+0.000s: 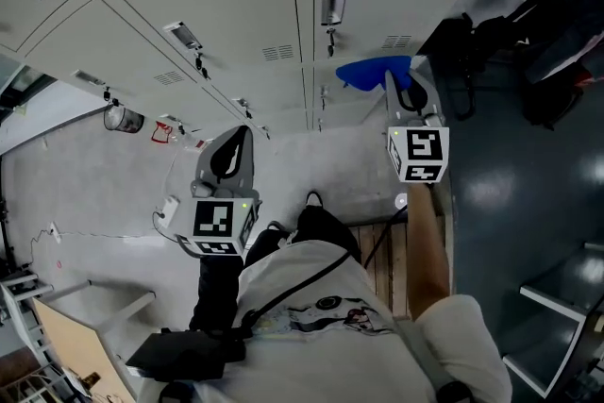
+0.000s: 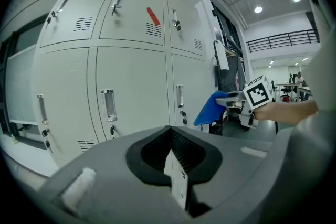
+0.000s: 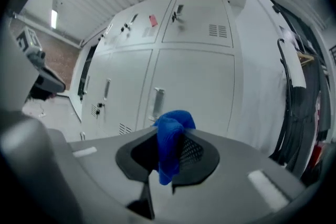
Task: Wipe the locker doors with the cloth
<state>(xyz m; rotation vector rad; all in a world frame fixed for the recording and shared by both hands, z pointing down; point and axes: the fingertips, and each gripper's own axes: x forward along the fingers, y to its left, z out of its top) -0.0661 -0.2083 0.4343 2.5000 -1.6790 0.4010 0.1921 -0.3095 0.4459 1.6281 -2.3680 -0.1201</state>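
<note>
A bank of pale grey locker doors (image 1: 217, 5) fills the upper part of the head view. My right gripper (image 1: 400, 92) is shut on a blue cloth (image 1: 373, 71), held up a short way off the lower locker door at the right end of the bank. In the right gripper view the cloth (image 3: 170, 144) hangs bunched between the jaws, with a locker door (image 3: 194, 86) and its handle (image 3: 156, 104) behind it. My left gripper (image 1: 231, 154) is lower and to the left, shut on nothing. Its own view (image 2: 170, 157) faces the locker doors (image 2: 131, 86) and shows the cloth (image 2: 211, 107) at right.
Keys and tags hang from locker latches (image 1: 189, 38). Dark bags and coats (image 1: 538, 24) hang at the right by a white wall. A wooden pallet (image 1: 387, 260) lies on the floor by my legs. A grey shelf unit (image 1: 557, 316) stands at the lower right.
</note>
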